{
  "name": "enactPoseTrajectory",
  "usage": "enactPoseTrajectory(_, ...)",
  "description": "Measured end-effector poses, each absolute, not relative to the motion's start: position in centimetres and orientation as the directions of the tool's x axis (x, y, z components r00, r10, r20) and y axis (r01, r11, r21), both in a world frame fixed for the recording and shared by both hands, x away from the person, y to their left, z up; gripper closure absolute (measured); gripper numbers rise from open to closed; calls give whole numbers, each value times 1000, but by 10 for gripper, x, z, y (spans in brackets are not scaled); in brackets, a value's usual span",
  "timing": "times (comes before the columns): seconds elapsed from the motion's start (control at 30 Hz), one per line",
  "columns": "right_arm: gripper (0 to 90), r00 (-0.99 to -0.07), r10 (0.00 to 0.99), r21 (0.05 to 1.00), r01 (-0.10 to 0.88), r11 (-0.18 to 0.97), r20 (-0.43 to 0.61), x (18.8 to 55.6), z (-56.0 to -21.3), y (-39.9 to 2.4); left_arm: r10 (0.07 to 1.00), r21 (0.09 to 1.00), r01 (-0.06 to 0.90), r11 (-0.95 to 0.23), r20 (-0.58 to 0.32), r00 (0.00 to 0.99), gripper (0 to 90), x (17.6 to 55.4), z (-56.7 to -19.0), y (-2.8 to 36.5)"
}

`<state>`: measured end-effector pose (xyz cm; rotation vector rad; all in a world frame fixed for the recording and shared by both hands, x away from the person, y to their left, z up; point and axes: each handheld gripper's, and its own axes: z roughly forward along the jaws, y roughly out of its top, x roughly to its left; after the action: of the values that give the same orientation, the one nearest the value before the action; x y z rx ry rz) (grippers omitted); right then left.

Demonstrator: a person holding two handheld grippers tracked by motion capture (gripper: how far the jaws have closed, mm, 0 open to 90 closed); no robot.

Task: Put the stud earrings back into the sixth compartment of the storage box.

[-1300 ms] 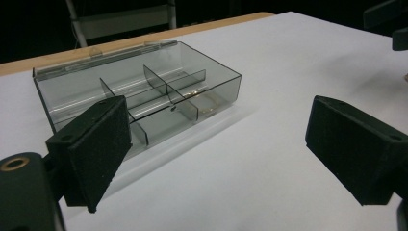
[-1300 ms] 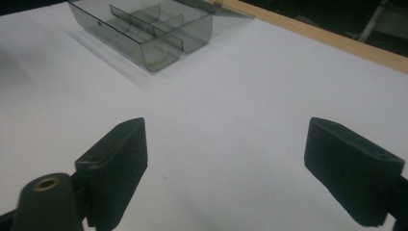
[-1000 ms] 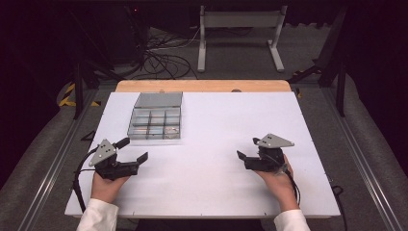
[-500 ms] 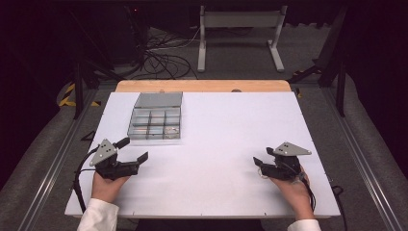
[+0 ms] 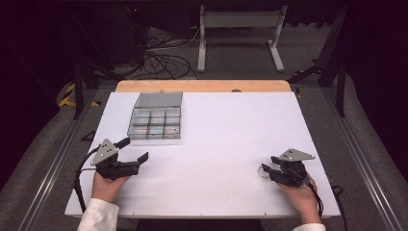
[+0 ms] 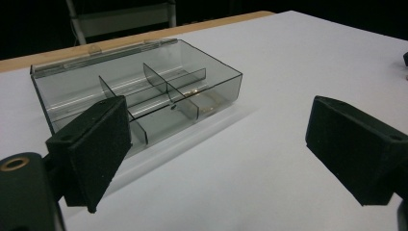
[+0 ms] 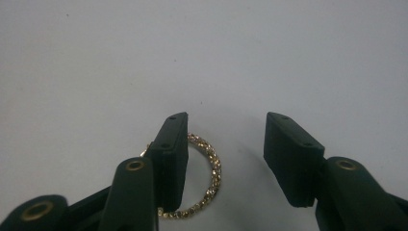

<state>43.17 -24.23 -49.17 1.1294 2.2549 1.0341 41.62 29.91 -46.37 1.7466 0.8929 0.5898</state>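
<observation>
Gold-coloured, stone-studded ring [image 7: 204, 180] lies flat on the white worktop [image 5: 221, 144], near its right edge and toward the front right corner. In the right gripper view it sits between the jaws of your right gripper [image 7: 226, 159]: the left pad overlaps one side of the hoop, and the far side of the hoop has clear space before the other pad. The jaws have just been closing with the ring between them, but they do not pinch it; a gap remains on the one side. In the high view the same ring shows as a small pale loop just at the tips of that gripper [image 5: 266, 172].

Your right hand [image 5: 300, 192] comes in from the front edge, gripper low over the worktop and pointing left across the sheet.

Your left gripper [image 5: 137, 161] rests near the front left corner, jaws spread wide with nothing between them. It points toward the clear compartment box [image 6: 144, 91], which stands well apart from it, by the back edge at the left. Your left hand [image 5: 108, 183] grips the tool from behind, white sleeve [image 5: 98, 216] at the front edge.
</observation>
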Motion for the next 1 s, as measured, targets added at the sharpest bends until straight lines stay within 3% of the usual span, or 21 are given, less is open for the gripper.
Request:
enactPoseTrajectory(0.57,868,-587,808,744,521,419,-44,432,-494,-237,797,941,285,-184,-27,604,95,415,-463,300)
enactPoseTrajectory(1.0,875,-594,802,762,491,422,-61,432,-491,-230,800,940,287,-186,-24,599,96,416,-463,301)
